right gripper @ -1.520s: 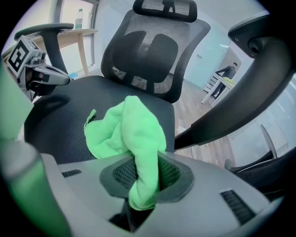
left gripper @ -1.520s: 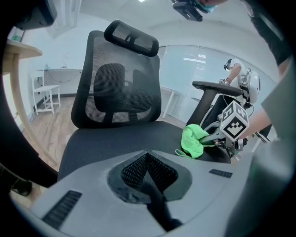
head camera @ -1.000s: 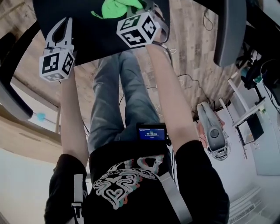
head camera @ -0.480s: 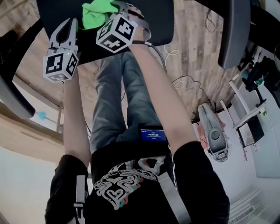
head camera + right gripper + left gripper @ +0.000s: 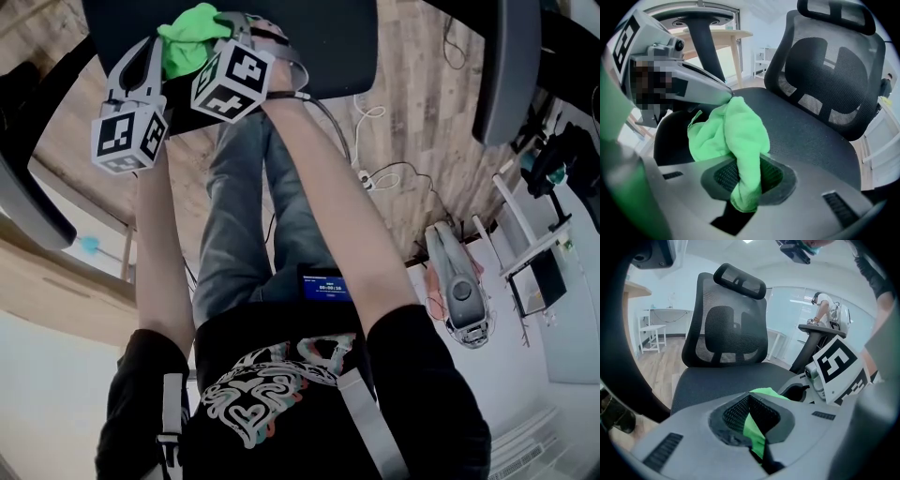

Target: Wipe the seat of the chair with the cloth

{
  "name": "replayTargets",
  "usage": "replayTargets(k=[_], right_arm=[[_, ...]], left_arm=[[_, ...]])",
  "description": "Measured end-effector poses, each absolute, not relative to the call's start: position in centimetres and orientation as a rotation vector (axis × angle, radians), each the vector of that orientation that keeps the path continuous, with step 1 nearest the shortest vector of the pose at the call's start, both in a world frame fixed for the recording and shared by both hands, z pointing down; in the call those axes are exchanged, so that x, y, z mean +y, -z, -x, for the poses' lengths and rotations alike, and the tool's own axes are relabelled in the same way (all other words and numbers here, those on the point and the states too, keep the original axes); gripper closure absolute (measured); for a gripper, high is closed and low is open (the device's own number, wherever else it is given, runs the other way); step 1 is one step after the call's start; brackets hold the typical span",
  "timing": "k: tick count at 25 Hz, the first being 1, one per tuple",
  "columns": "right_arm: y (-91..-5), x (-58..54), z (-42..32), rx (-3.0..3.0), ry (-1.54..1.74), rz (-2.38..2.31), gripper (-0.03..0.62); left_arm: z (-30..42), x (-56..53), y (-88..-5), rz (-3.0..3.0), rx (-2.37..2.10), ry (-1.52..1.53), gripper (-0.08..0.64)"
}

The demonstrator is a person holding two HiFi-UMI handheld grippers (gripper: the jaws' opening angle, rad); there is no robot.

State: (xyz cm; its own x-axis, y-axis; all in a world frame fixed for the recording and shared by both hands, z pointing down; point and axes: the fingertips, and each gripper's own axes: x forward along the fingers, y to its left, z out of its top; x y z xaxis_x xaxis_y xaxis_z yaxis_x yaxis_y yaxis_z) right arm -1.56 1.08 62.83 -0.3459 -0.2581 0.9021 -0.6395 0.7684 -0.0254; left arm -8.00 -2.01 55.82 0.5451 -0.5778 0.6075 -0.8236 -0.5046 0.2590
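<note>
Where the head view looks down, the left claw [image 5: 150,52] and right claw [image 5: 246,21] sit side by side at the green cloth [image 5: 192,28], bunched over the chair seat [image 5: 328,42]. Left gripper view — jaws closed on a cloth strip. Right gripper view — jaws clamped on a hanging fold.

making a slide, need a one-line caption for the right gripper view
Right claw shut on a green cloth over the black chair seat.

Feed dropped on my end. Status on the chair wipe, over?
Right tool shut on the green cloth, bunched on the chair seat. Left tool pinching a strip of it. Nothing else on the seat.
</note>
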Motion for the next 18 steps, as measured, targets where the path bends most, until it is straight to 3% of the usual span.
replayTargets(k=[18], right_arm=[[-59.0,-0.4,-2.6,-2.0,-0.594,-0.988,0.512]], left_arm=[[7.4,-2.1,-54.9,-2.298,-1.112,-0.597,0.56]])
